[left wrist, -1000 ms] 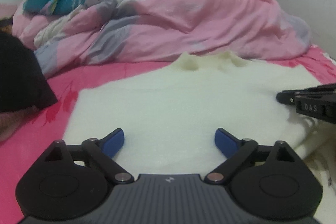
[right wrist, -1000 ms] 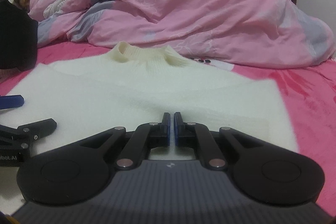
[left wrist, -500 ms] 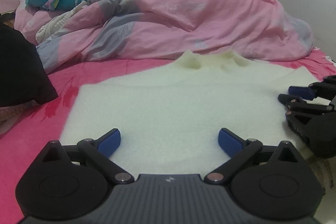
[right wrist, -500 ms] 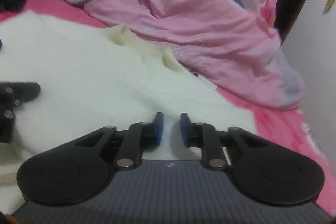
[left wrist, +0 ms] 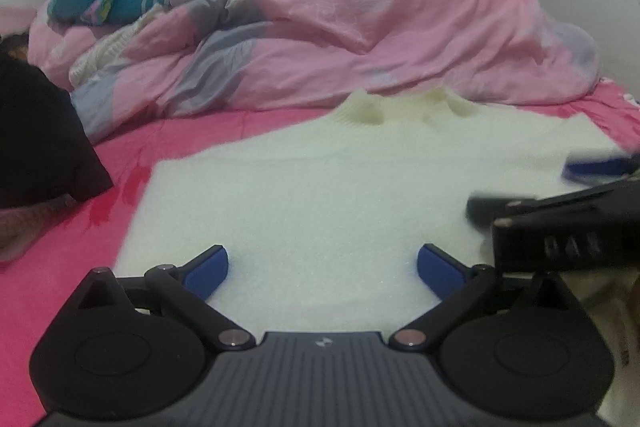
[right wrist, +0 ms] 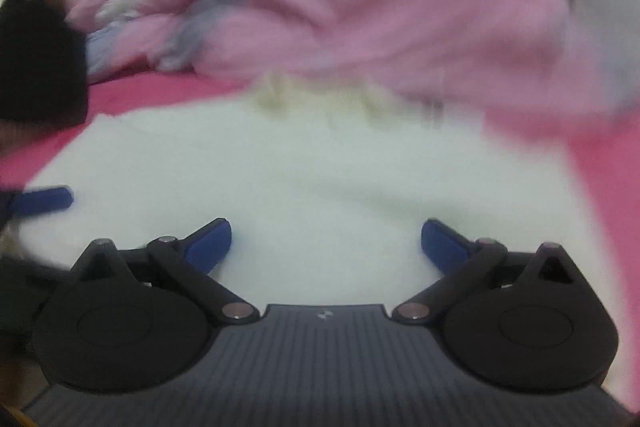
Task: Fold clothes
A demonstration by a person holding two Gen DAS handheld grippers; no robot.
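Cream knitted sweater [left wrist: 328, 195] lies flat on the pink bed sheet [left wrist: 120, 183]; left hand-held gripper [left wrist: 322, 265] is spread, right hand-held gripper [right wrist: 326, 241] has just opened wide, nothing pinched.

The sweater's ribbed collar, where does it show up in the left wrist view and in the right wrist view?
Left wrist: collar right of centre, upper middle, at the foot of the pink duvet.
Right wrist: collar near centre, blurred, upper middle.
Shared landmark: the pink duvet, right behind the collar in both.
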